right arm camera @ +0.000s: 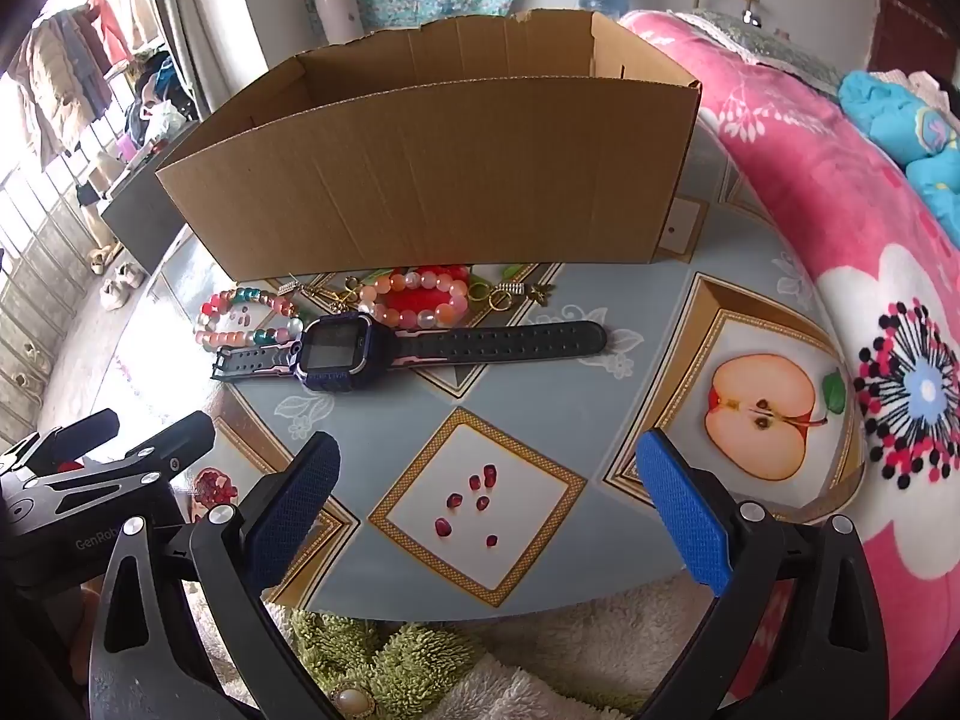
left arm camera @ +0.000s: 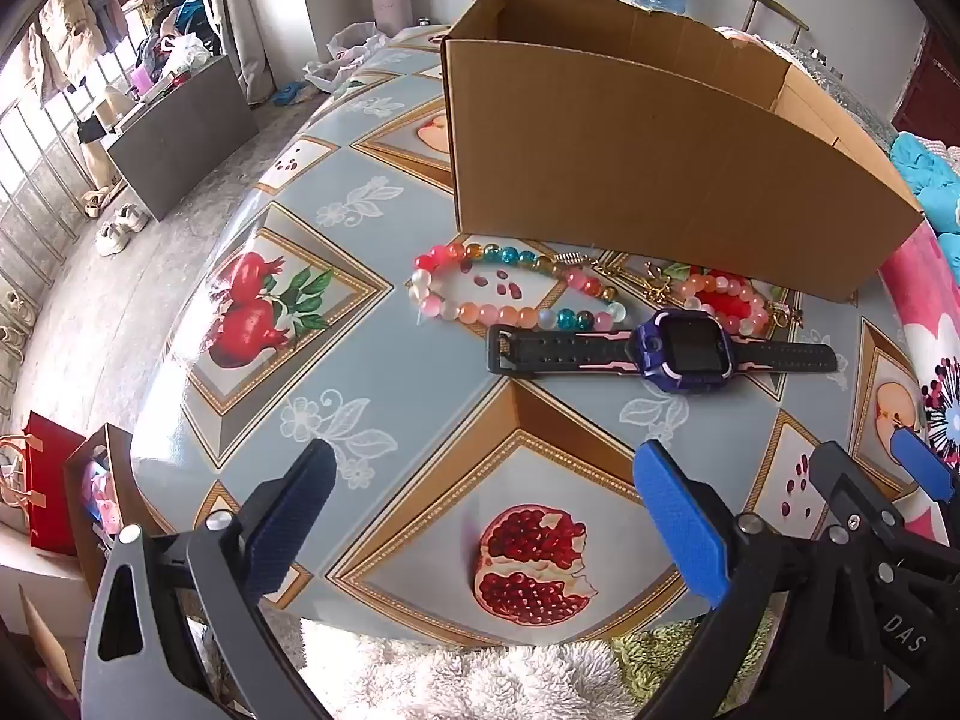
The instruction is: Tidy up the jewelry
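Both tools wide and empty over the surface, jewelry lying ahead.

The left tool (left arm camera: 486, 516) and right tool (right arm camera: 489, 510) hang above the near edge of the fruit-print surface (right arm camera: 654, 372), jaws spread wide with nothing between them. Beyond lies a watch (right arm camera: 342, 345), strap flat. Just behind it sit two bead bracelets, one multicoloured (left arm camera: 516, 291), one pink-orange (right arm camera: 414, 299), beside small gold charms (right arm camera: 501, 297). Behind them stands an open cardboard box (right arm camera: 444, 180).
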A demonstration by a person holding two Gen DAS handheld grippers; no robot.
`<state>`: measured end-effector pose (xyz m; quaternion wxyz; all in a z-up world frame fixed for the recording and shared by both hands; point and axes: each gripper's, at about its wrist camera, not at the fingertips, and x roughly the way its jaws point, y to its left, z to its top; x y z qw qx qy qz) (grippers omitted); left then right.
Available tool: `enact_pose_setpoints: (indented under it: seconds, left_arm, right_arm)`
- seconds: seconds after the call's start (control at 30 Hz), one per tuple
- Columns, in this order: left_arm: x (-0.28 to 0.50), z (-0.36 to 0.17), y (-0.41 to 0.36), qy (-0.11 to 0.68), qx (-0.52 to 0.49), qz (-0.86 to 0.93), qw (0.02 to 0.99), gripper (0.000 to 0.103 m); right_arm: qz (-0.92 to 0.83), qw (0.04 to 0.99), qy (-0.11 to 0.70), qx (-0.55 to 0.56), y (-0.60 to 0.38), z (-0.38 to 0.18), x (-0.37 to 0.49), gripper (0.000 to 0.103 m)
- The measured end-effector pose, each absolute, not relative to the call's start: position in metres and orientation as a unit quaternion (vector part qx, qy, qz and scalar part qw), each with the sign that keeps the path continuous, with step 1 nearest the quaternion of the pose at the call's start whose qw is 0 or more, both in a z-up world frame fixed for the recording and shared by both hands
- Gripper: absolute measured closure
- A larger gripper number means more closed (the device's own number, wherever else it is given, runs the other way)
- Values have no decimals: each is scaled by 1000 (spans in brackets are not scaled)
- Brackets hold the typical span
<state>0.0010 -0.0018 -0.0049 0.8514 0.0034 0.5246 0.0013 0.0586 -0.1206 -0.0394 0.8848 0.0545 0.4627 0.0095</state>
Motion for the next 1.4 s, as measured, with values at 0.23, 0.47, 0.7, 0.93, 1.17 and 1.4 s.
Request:
enact_pose_setpoints:
  seconds: [0.23, 0.47, 0.7, 0.93, 1.17, 1.4]
  left_arm:
    - [1, -5, -1, 524, 4, 2, 852, 6]
    - [0, -4, 1, 524, 3, 2, 852, 6]
    - [0, -4, 0, 524, 4, 2, 851, 6]
    - [0, -4, 1, 524, 4, 2, 852, 6]
    - [0, -4, 2, 524, 4, 2, 852, 6]
    - [0, -4, 1, 524, 5, 2, 852, 6]
  right_arm:
    - [10, 884, 464, 55, -121, -39, 59, 8]
    - [9, 884, 464, 54, -121, -39, 60, 8]
    - [9, 884, 464, 54, -122, -39, 62, 8]
    - [9, 884, 465, 54, -122, -39, 62, 8]
    - [9, 884, 465, 54, -119, -39, 61, 8]
    - [9, 884, 465, 53, -118, -39, 59, 8]
